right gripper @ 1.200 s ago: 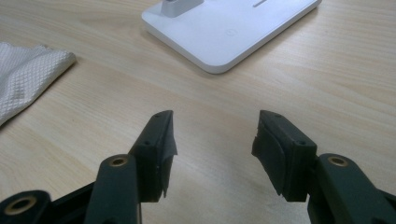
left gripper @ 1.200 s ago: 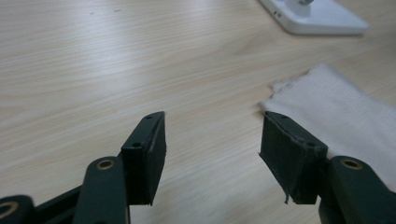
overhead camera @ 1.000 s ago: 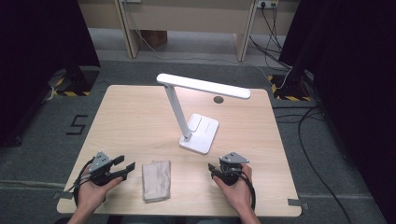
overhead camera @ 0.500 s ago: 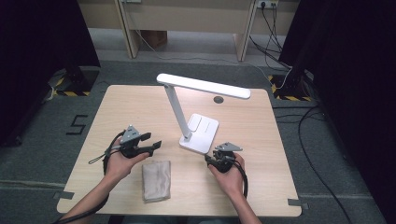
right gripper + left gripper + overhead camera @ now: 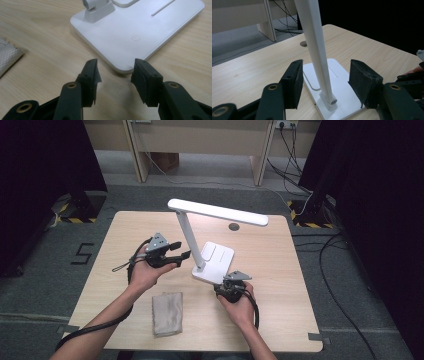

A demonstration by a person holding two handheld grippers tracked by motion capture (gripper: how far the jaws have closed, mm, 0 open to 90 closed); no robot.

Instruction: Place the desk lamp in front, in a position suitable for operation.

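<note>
Left gripper point(image 5: 181, 256): jaws apart, having just narrowed, stem of the white desk lamp point(image 5: 318, 53) between them untouched. Right gripper point(image 5: 115, 72): jaws apart, having just widened, gripping nothing, aimed at the lamp base corner point(image 5: 125, 67). Lamp stands at table point(image 5: 280, 285) centre, stem tilted, head bar toward 3 o'clock. Bare tabletop lies toward 12 and 3 o'clock. Folded cloth point(image 5: 167, 312) at 7 o'clock, near the front edge.
</note>
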